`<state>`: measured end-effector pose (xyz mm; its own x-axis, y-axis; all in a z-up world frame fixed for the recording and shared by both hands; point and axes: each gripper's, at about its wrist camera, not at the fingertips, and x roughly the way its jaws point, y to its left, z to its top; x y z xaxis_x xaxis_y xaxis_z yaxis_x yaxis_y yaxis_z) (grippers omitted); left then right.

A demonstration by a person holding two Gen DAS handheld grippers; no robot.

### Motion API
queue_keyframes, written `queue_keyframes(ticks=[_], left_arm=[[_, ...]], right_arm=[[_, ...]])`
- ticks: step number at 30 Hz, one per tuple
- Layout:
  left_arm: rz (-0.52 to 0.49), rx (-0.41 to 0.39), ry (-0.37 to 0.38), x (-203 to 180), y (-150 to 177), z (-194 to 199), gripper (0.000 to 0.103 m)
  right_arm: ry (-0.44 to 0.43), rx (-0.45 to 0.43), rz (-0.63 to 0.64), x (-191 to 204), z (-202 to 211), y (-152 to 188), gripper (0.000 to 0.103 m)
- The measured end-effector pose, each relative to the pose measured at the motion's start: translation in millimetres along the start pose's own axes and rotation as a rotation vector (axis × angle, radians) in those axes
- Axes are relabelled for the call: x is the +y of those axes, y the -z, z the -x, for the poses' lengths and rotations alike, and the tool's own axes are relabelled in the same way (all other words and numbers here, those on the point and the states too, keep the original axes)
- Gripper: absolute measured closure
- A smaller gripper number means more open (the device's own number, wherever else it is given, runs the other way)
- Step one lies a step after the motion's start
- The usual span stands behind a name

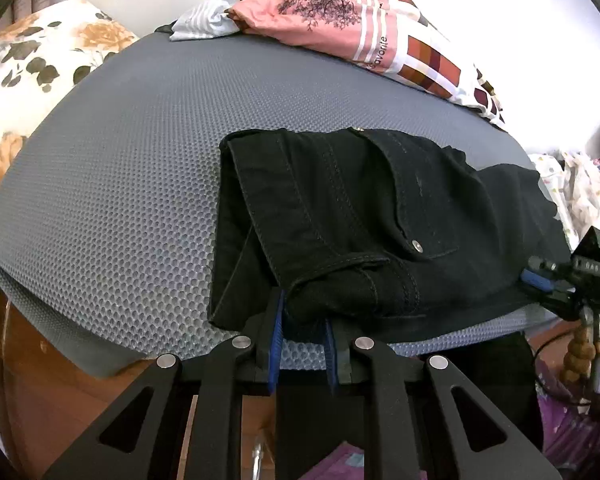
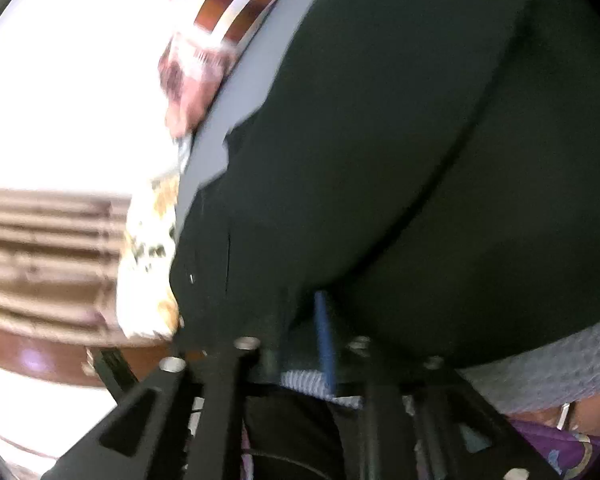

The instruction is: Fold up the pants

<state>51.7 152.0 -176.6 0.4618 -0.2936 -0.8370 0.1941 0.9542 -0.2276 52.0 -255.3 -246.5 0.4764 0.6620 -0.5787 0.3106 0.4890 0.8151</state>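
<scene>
Black pants [image 1: 372, 220] lie folded on the grey mat [image 1: 132, 168], waistband and pocket rivet toward me. My left gripper [image 1: 302, 320] sits at the pants' near edge, its blue-padded fingers [image 1: 277, 328] on either side of the waistband fold with a gap between them, open. My right gripper [image 1: 540, 280] shows at the pants' right edge in the left wrist view. In the blurred right wrist view the pants [image 2: 420, 160] fill the frame and the right gripper [image 2: 300, 344] is at the fabric's edge, one blue pad [image 2: 326, 344] visible; its closure is unclear.
A pink and white patterned cloth [image 1: 360, 36] lies along the mat's far edge. A floral pillow [image 1: 40, 64] sits at the left. A light printed fabric [image 1: 580, 196] lies at the right. The brown wooden frame [image 1: 60, 400] runs below the mat's near edge.
</scene>
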Motion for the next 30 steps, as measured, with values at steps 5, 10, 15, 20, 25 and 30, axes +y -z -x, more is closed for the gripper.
queue_keyframes(ticks=[5,10,15,20,25,30], left_arm=[[0.007,0.006,0.003,0.9,-0.4,-1.0,0.085],[0.007,0.012,-0.003,0.4,-0.5,-2.3,0.085],[0.000,0.016,-0.013,0.0,-0.2,2.0,0.085],[0.015,0.043,-0.028,4.4,2.9,-0.7,0.085],[0.040,0.009,-0.100,9.7,1.8,22.1,0.085],[0.015,-0.140,-0.148,-11.2,-14.9,68.0,0.079]], right_arm=[[-0.057,-0.057,-0.057,-18.6,12.6,-17.4,0.074],[0.004,-0.047,0.012,-13.1,2.3,-26.7,0.094],[0.010,-0.065,0.082,-1.7,26.0,-10.7,0.097],[0.076,0.003,0.098,-6.7,23.6,18.0,0.102],[-0.057,-0.019,0.061,-11.8,30.0,13.0,0.098],[-0.082,-0.183,0.019,-32.4,87.6,-19.5,0.091]])
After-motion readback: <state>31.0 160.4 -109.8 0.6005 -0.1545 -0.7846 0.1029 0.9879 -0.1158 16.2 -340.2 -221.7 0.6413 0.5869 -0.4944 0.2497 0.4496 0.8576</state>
